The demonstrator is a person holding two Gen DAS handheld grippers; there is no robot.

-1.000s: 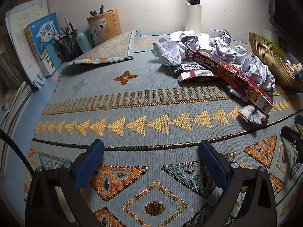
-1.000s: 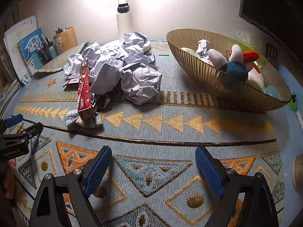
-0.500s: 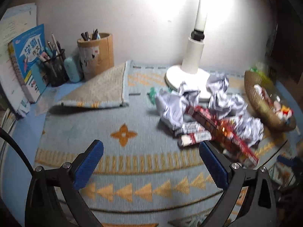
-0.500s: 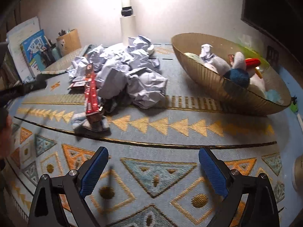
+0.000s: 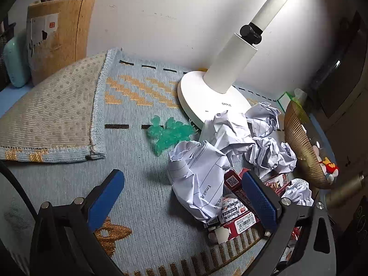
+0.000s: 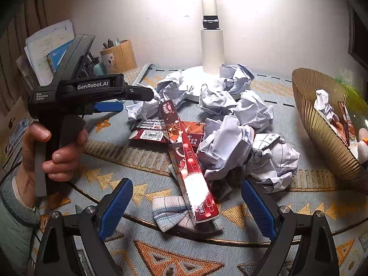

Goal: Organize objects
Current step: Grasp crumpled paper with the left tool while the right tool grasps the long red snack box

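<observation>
The right gripper [image 6: 186, 207] was wide but closing on nothing, with the long red box [image 6: 188, 161] lying just ahead. The left gripper [image 5: 181, 197] was open and empty too, beside a paper ball [image 5: 197, 179]. Most of the mess (balls, boxes) lay on the mat [image 5: 138, 161]. Farther off, the gold bowl [image 6: 322, 124] held only a few things.

Long red box [image 6: 191, 168] lies beside crumpled paper balls [image 6: 227, 147].
</observation>
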